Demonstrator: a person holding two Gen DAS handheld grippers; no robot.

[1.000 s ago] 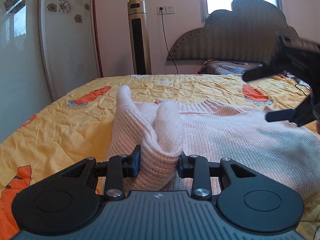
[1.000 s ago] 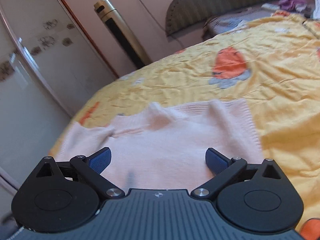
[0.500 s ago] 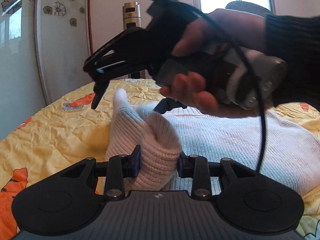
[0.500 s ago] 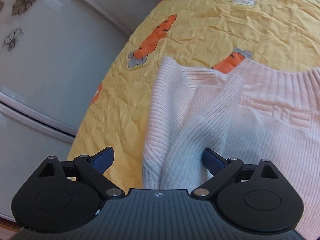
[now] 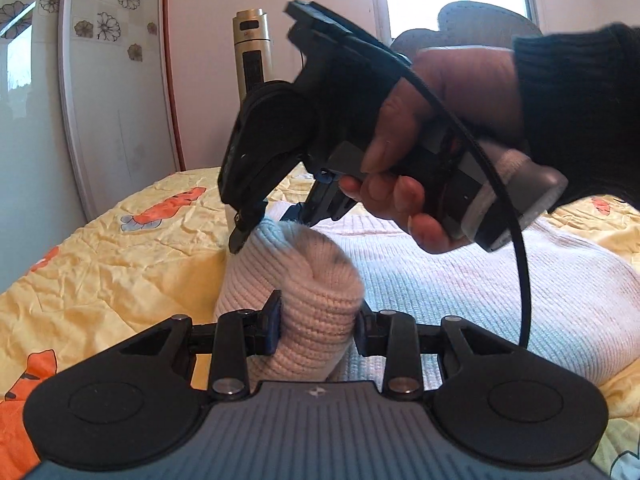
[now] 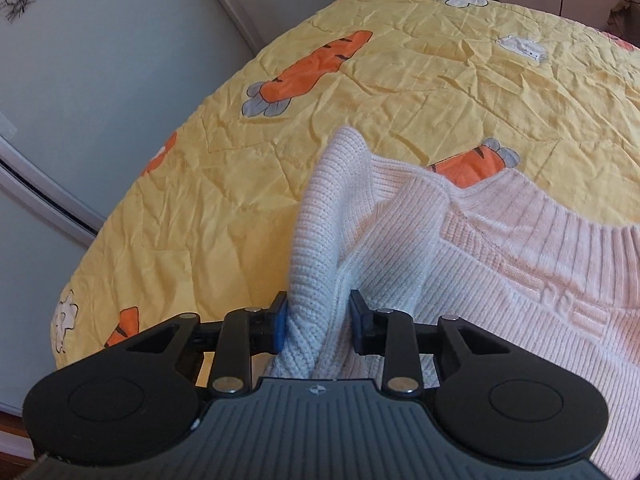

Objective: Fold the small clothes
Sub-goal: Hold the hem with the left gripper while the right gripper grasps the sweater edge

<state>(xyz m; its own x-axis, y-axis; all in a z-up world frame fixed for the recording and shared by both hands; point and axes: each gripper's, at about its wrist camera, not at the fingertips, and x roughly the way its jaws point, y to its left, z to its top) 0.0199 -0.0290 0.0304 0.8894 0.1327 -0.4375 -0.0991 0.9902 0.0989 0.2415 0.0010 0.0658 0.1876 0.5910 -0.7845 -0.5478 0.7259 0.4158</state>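
A pale pink knitted sweater (image 5: 460, 280) lies on the yellow carrot-print bedspread (image 5: 100, 264). My left gripper (image 5: 318, 326) is shut on a bunched fold of the sweater's near left part. My right gripper (image 6: 318, 328) is shut on a fold of the sweater (image 6: 500, 280) near its left sleeve. In the left wrist view the right gripper (image 5: 272, 216), held in a hand, reaches down to the same bunch of knit just beyond my left fingers.
A gold tower heater (image 5: 252, 56) stands by the far wall. A white wardrobe with flower prints (image 5: 108, 92) is on the left, close to the bed's edge (image 6: 132, 200). A padded headboard (image 5: 480, 20) is at the back right.
The right gripper swung over from the sweater's right side to its left side and shut on a fold there. The left gripper kept its hold.
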